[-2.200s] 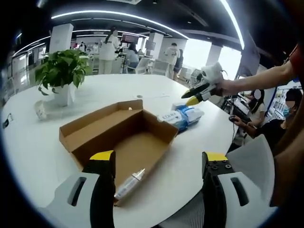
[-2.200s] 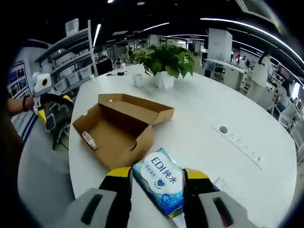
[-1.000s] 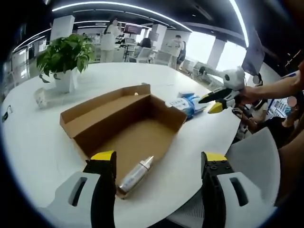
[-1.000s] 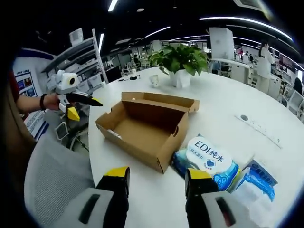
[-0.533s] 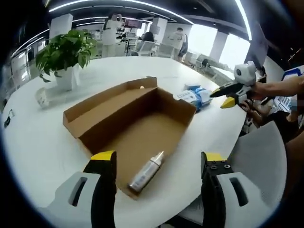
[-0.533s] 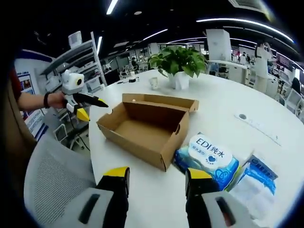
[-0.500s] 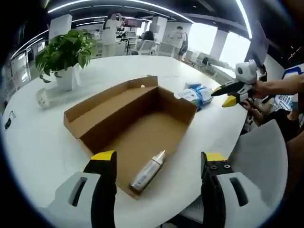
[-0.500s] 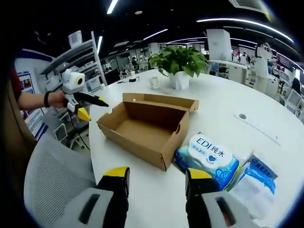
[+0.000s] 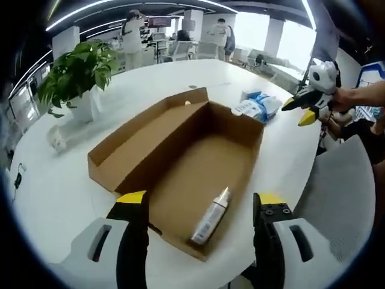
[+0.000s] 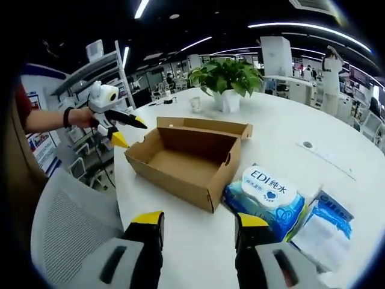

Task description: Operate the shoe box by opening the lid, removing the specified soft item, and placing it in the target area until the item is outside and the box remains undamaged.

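The brown cardboard shoe box (image 9: 180, 144) lies open on the white round table (image 9: 54, 192), its lid folded flat to one side. A silver bottle (image 9: 210, 217) rests on the box floor near the close end. My left gripper (image 9: 200, 198) is open, its jaws just above that near end; in the right gripper view it (image 10: 129, 132) hovers by the box (image 10: 186, 159) corner. The blue-white soft wipes pack (image 10: 271, 192) lies on the table beside the box. My right gripper (image 10: 200, 220) is open and apart from the pack, holding nothing.
A second blue-white pack (image 10: 328, 229) lies beside the wipes. A potted plant (image 9: 78, 75) and a small cup (image 10: 195, 103) stand on the far side of the table. A grey mesh chair (image 10: 66, 235) sits at the table edge. People stand in the office behind.
The right gripper has let go of the wipes pack, which now lies on the table, and drawn back. The left gripper has come closer over the open box.
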The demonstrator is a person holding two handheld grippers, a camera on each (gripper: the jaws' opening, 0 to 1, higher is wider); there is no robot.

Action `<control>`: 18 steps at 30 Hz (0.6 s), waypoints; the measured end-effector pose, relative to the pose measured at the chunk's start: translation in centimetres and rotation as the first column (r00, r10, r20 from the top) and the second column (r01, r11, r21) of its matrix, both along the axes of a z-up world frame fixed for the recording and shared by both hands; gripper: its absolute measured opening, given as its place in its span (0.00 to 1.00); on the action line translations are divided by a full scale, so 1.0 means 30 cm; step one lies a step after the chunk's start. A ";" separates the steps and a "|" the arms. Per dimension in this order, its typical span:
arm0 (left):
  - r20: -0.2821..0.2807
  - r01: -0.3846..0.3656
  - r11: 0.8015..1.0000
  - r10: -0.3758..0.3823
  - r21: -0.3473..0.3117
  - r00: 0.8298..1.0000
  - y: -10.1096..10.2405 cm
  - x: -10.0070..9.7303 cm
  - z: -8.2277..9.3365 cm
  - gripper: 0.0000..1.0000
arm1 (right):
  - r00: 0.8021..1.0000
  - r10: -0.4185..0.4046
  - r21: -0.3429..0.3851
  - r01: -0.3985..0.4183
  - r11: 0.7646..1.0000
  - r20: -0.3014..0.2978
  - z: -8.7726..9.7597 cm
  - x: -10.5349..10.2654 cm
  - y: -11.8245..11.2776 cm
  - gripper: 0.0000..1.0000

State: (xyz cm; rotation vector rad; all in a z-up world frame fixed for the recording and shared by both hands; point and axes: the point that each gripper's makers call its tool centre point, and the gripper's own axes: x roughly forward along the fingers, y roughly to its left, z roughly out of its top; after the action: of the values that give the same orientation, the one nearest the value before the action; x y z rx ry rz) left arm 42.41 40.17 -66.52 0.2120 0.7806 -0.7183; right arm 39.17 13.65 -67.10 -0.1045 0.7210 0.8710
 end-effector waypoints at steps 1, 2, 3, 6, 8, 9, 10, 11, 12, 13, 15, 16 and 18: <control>-0.003 0.003 1.000 -0.003 0.006 1.000 0.000 0.007 -0.005 0.70 | 1.000 0.000 0.002 0.000 1.000 -0.001 -0.001 -0.004 0.002 0.45; -0.009 0.004 1.000 -0.004 0.013 1.000 0.001 0.008 -0.011 0.70 | 1.000 0.002 0.001 -0.002 1.000 -0.002 -0.002 -0.006 0.003 0.45; -0.014 0.006 1.000 -0.005 0.026 1.000 0.002 0.009 -0.020 0.70 | 1.000 0.003 -0.001 -0.003 1.000 -0.002 -0.003 -0.009 0.003 0.45; -0.026 0.020 0.999 -0.019 0.050 0.999 0.005 0.016 -0.047 0.69 | 1.000 0.004 0.000 -0.004 1.000 -0.002 -0.003 -0.016 0.005 0.45; -0.033 0.028 0.997 -0.025 0.066 0.999 0.008 0.019 -0.061 0.69 | 1.000 0.000 -0.006 0.000 1.000 0.000 -0.005 -0.018 0.000 0.44; -0.035 0.033 0.997 -0.030 0.074 0.999 0.009 0.021 -0.067 0.69 | 1.000 -0.004 -0.002 0.004 1.000 -0.002 -0.006 -0.017 -0.002 0.44; -0.039 0.039 0.996 -0.036 0.084 0.999 0.010 0.022 -0.073 0.69 | 1.000 -0.010 0.003 0.010 1.000 -0.005 -0.006 -0.017 -0.004 0.44; -0.040 0.045 0.994 -0.042 0.095 0.998 0.012 0.024 -0.079 0.69 | 1.000 -0.011 0.002 0.011 1.000 -0.004 -0.006 -0.018 -0.006 0.44; -0.041 0.059 0.992 -0.055 0.113 0.998 0.014 0.027 -0.087 0.69 | 1.000 -0.011 -0.001 0.011 1.000 -0.004 -0.007 -0.021 -0.008 0.44; -0.043 0.069 0.990 -0.064 0.124 0.997 0.015 0.027 -0.093 0.69 | 1.000 -0.012 -0.001 0.012 1.000 -0.005 -0.007 -0.022 -0.010 0.44; -0.056 0.076 0.987 -0.069 0.145 0.996 0.020 0.034 -0.113 0.69 | 1.000 -0.015 -0.001 0.015 1.000 -0.007 -0.007 -0.023 -0.016 0.45; -0.060 0.084 0.985 -0.075 0.153 0.995 0.020 0.038 -0.121 0.68 | 1.000 -0.016 -0.001 0.016 1.000 -0.008 -0.007 -0.023 -0.018 0.45; -0.071 0.092 0.983 -0.081 0.161 0.994 0.019 0.040 -0.133 0.68 | 1.000 -0.019 -0.001 0.019 1.000 -0.009 -0.007 -0.026 -0.021 0.45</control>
State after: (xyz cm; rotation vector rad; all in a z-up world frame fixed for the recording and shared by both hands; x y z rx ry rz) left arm 43.62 40.75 -70.51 0.3753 0.8971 -0.7462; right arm 38.40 13.01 -67.32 -0.0948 0.7300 0.8535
